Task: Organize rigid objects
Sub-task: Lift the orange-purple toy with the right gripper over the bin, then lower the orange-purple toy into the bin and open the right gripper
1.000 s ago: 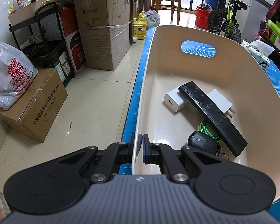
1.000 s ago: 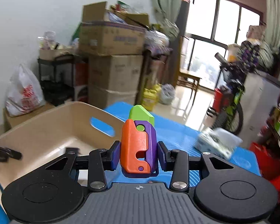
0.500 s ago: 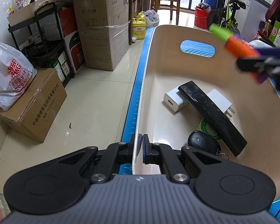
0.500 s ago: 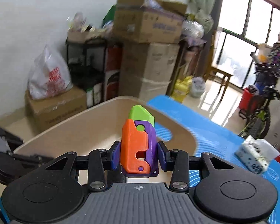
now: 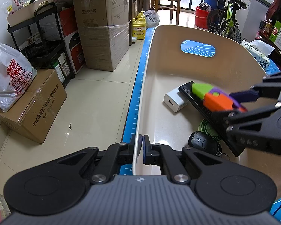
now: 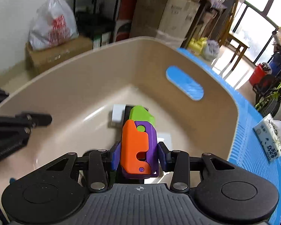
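Blocky plastic toy (image 6: 138, 146) over smooth beige tub (image 5: 234, 60)

L gripper (image 5: 141, 148) tilted down, jaws pinched on the bin rim (image 5: 138, 112) – R gripper (image 6: 139, 154) angled down, clamping a toy (image 6: 138, 144).

Beige bin (image 5: 239, 69) open above, far floor bare, near floor blocked by remote (image 5: 211, 116), charger (image 5: 173, 101), key fob (image 5: 202, 141)

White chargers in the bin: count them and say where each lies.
2. One white charger lies left of the black remote's far end. The second charger is on the remote's other side, mostly hidden behind the held toy. More may be hidden.
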The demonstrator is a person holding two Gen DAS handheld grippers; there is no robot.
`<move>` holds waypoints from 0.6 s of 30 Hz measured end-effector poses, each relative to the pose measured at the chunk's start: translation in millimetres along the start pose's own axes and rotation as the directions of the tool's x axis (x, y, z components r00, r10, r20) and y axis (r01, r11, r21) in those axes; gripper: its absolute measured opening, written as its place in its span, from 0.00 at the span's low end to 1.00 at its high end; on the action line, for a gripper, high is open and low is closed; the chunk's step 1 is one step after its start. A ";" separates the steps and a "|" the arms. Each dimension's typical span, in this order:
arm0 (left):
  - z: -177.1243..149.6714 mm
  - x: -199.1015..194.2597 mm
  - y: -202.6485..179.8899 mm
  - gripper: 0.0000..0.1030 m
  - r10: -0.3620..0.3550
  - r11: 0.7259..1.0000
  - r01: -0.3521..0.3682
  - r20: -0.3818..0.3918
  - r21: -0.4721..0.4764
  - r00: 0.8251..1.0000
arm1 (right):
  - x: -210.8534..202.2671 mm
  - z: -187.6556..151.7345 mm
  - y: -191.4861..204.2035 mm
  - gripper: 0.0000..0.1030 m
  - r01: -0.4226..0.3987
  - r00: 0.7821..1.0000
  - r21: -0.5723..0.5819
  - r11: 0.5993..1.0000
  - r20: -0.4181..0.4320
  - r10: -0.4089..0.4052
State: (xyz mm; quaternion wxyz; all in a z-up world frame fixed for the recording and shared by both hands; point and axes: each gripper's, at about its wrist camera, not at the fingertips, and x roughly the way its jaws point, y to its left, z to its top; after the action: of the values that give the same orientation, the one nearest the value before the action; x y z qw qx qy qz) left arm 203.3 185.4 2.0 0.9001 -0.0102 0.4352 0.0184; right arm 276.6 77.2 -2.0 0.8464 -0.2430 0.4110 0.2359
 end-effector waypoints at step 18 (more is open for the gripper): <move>-0.4 2.2 -1.5 0.06 -0.005 1.000 0.006 0.003 -0.004 1.000 | 1.9 2.1 -3.2 0.77 -0.016 0.999 0.008 1.000 -0.043 0.017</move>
State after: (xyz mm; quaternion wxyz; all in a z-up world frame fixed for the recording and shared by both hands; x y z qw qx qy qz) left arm 204.4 183.9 0.1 0.9006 -0.0131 0.4340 0.0168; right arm 280.8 76.4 -1.7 0.8364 -0.2413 0.4319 0.2360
